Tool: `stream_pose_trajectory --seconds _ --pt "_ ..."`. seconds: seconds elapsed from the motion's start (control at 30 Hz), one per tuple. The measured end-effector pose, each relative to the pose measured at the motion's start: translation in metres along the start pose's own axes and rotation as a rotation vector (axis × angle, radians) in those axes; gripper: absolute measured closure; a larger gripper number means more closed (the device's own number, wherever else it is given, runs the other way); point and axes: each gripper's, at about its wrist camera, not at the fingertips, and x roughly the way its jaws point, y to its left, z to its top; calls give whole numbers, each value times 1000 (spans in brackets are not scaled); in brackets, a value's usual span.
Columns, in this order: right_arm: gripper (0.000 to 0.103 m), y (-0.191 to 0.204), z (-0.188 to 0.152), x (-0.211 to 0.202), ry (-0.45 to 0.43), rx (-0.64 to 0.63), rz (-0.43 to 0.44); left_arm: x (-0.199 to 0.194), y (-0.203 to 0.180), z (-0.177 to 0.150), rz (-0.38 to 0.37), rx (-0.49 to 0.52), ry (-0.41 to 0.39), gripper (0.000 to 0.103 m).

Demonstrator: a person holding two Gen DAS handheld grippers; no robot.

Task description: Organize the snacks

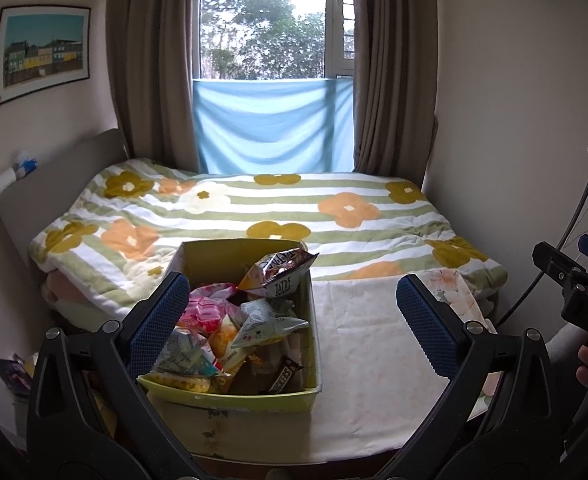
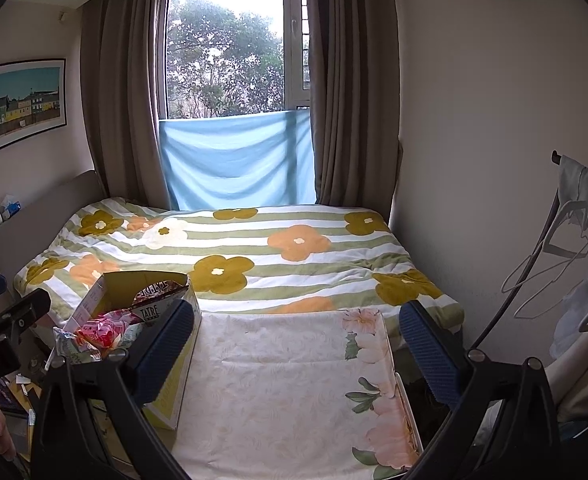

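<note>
Ahead of both tools, the bed is filling most of the view, and the pale floral cloth covering its near end is lying directly beyond the right gripper, whose jaws are standing wide apart and gripping nothing. Just past the left gripper, which is likewise gaping wide and carrying nothing, the yellow cardboard box is sitting on that cloth, its near wall lying between the two blue pads; from the right tool it is lying off to the left, partly behind the left pad. That box is probably handling as light but floppy card, so its rim is looking like a poor place to pinch. Heaped inside it, the snacks are looking light, crinkly and slippery. Topmost, the brown bag is sticking up at the far side and is likely air-filled and crushable, so its crimped seam is offering the safest hold. Nearer the tool, the pale green packet is presenting a flat corner for gripping. Smallest, the Snickers bar is leaning against the near right corner, firm enough for pinching across its middle.
</note>
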Motion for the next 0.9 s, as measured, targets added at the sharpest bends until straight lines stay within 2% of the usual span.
stream_pose_trajectory --seconds 0.4,0.57,0.9 --pt "1 3 -2 1 7 3 -6 5 3 -2 13 1 6 0" --pt "1 4 -3 2 11 3 -4 5 2 -3 58 28 -5 0" --pt "1 2 -3 6 20 4 -8 9 1 -3 50 18 -15 0"
